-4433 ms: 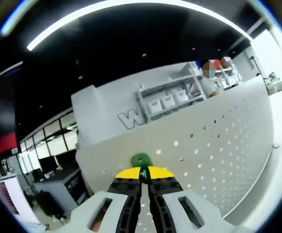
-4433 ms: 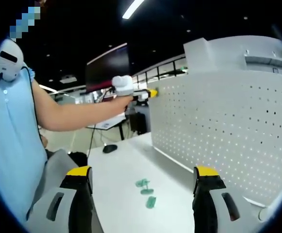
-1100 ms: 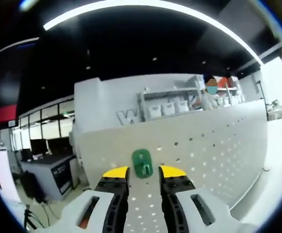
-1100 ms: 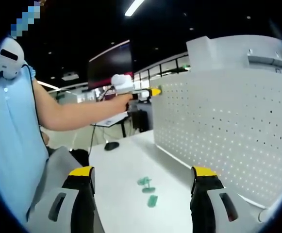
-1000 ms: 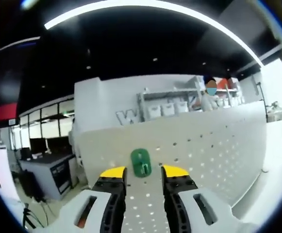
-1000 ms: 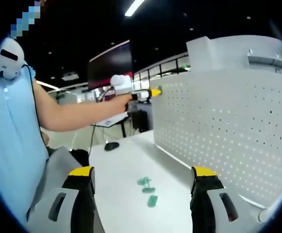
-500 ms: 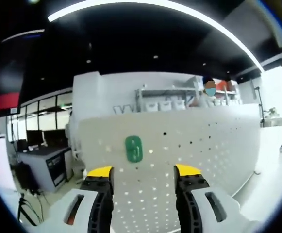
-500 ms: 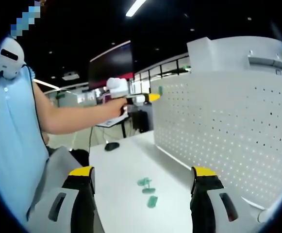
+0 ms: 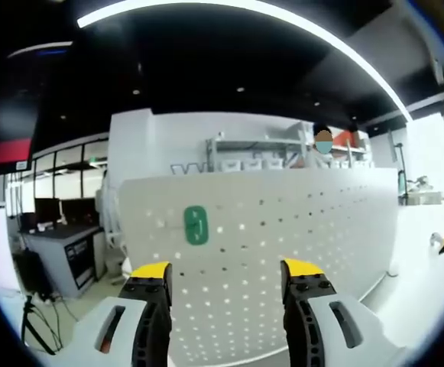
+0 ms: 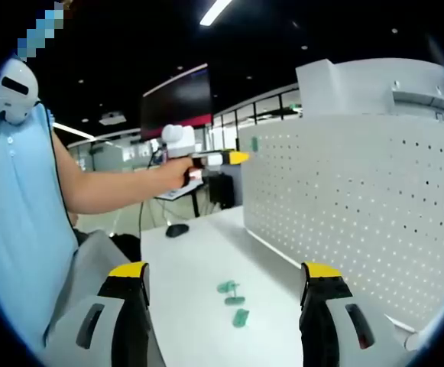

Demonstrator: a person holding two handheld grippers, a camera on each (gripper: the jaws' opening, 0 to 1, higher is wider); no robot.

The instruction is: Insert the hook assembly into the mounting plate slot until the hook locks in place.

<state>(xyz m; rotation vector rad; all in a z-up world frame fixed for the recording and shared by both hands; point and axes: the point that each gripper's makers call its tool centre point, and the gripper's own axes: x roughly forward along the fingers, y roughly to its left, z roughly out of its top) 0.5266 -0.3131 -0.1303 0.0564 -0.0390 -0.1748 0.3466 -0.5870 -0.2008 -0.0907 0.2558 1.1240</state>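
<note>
Green hook seated on the pegboard, both tongs empty.

We see the small green plastic hook (image 9: 196, 225) on the white perforated mounting plate (image 9: 298, 229), above and apart from our left gripper (image 9: 225, 274), jaws spread; the right gripper (image 10: 226, 277) gapes too (three green hooks (image 10: 233, 300) lie on the white table (image 10: 191, 260)).

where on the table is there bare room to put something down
Free: the white table from the black mouse down toward the person, and the strip along the pegboard foot. Crowded: the three green hooks lying between the right tool's jaws.
</note>
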